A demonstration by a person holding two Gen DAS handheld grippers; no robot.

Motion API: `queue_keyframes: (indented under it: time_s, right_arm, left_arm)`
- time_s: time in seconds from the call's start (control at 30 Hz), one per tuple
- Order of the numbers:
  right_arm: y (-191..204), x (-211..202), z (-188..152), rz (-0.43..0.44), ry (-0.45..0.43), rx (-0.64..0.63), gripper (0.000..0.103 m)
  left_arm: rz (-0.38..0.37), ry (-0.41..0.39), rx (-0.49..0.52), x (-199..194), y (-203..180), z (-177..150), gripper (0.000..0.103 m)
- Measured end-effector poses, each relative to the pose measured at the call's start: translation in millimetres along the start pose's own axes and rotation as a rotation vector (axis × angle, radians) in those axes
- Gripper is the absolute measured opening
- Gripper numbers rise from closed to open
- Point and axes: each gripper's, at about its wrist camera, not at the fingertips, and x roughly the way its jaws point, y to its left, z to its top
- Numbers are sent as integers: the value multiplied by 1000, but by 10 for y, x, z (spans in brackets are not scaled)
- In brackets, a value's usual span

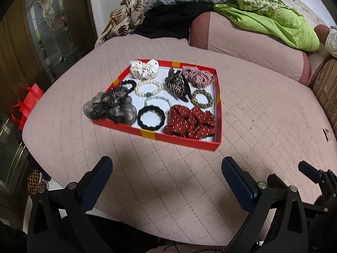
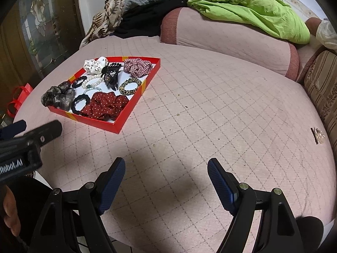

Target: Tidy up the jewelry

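The red tray (image 1: pixel 218 113) lies on the pink quilted bed (image 1: pixel 263 113), left of the middle and well beyond both grippers. In the left wrist view it sits almost square to the camera, one corner nearest at the right; in the right wrist view it lies far to the left, its near corner pointing at the camera.

Only the left view shows the tray's inside clearly: a white scrunchie (image 1: pixel 144 68) at the far rim, a pearl bracelet (image 1: pixel 148 88) beside a dark hair claw (image 1: pixel 178 86), whose long axis runs from far left to near right, a black hair tie (image 1: pixel 151 118) near the front, a red dotted scrunchie (image 1: pixel 190 121) in the near right corner, and a grey scrunchie (image 1: pixel 109 107) hanging over the left rim.

Only the right view shows a hand (bottom left edge) (image 2: pixel 9 208) and the left gripper from the side.

The left gripper (image 1: pixel 167 174) hovers over bare quilt, fingers spread wide, nothing between them. The right gripper (image 2: pixel 166 169) is likewise released and empty. A small clip (image 2: pixel 318 136) lies alone at the far right of the bed.
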Motion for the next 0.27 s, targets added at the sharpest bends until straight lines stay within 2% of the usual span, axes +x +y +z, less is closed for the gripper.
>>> queue_keyframes:
  time_s: [0.13,0.27]
  right_arm:
    - [-62,-41,4,4,-12,21,85]
    - [-155,-59,11,12,-19,47,86]
  left_arm:
    - [31,-46,14,-84,-48,76,103]
    - [41,-56,33,-125,-164,128,103]
